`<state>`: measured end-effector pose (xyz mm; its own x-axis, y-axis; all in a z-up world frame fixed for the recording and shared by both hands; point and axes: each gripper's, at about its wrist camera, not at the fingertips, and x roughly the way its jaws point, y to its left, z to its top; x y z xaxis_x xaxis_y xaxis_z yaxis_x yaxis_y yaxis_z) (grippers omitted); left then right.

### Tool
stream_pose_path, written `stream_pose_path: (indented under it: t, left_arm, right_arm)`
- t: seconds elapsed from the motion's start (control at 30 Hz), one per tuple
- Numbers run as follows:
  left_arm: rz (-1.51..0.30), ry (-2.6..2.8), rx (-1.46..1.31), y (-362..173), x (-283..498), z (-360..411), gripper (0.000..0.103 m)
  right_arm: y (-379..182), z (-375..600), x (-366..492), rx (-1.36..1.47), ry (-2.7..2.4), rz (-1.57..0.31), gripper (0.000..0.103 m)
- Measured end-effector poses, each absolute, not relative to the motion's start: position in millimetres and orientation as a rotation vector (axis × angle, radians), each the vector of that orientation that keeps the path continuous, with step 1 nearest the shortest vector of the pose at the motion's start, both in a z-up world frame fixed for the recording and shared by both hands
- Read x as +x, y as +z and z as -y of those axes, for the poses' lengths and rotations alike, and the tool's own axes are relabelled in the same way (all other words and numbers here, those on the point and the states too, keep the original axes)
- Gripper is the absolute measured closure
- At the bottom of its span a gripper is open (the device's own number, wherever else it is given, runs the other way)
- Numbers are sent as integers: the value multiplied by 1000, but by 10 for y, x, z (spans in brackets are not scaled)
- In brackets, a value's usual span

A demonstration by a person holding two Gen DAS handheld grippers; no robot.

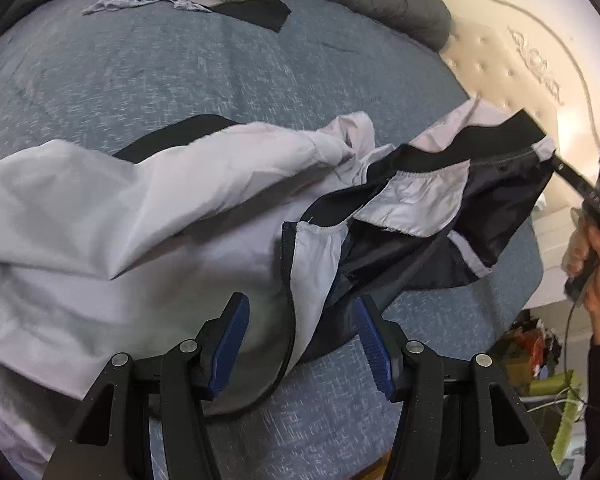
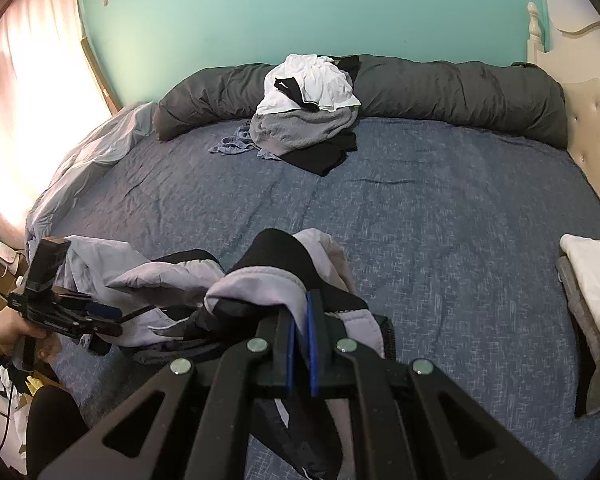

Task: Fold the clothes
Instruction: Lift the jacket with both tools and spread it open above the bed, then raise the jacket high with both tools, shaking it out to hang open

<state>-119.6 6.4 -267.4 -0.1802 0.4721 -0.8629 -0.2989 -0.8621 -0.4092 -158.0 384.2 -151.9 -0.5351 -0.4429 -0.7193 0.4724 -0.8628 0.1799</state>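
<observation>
across the blue bed (image 2: 420, 208) a rolled dark grey duvet (image 2: 440, 84) runs along the far edge by the green wall, and a pile of clothes (image 2: 304, 120), white, grey and black, leans against it. nearer the front edge lies the lilac jacket (image 1: 112, 216) with black trim, spread crumpled on the bed cover, its dark lining showing where the front falls open. a white pillow (image 2: 596, 304) sits at the bed's right side beside the cream padded headboard (image 1: 512, 92). the right tool (image 2: 303, 308) is clamped tight on a fold of the jacket near its black collar, lifting that part off the bed. the left tool (image 1: 300, 316) hangs over the jacket's zip edge with its jaws apart, gripping nothing.
</observation>
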Motion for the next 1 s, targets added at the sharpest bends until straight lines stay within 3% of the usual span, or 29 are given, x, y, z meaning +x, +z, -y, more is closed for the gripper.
stream_pose_path:
  t: [0.17, 0.2, 0.33, 0.4, 0.67, 1.0]
  left_arm:
    - [214, 2054, -1603, -2785, -1281, -175, 46]
    - [210, 2045, -1611, -2822, -1292, -211, 52]
    - [158, 2040, -1644, -2912, -1295, -297, 94]
    - [133, 2046, -1630, -2886, -1278, -309, 99]
    - [92, 2230, -1413, -2072, -1239, -121, 100]
    - [50, 2501, -1122, -406, -1198, 204, 101]
  right_arm:
    - [-1549, -3864, -1574, 1101, -2368, -43, 98]
    - [-1554, -3863, -1564, 1102, -2368, -41, 98]
    - [-1577, -3856, -1529, 1105, -2366, -42, 98]
    - [-1577, -3857, -1517, 1104, -2362, -41, 98]
    - [-1307, -3927, -1468, 1037, -2398, -43, 98]
    - [-96, -4004, -1374, 776, -2533, -73, 98]
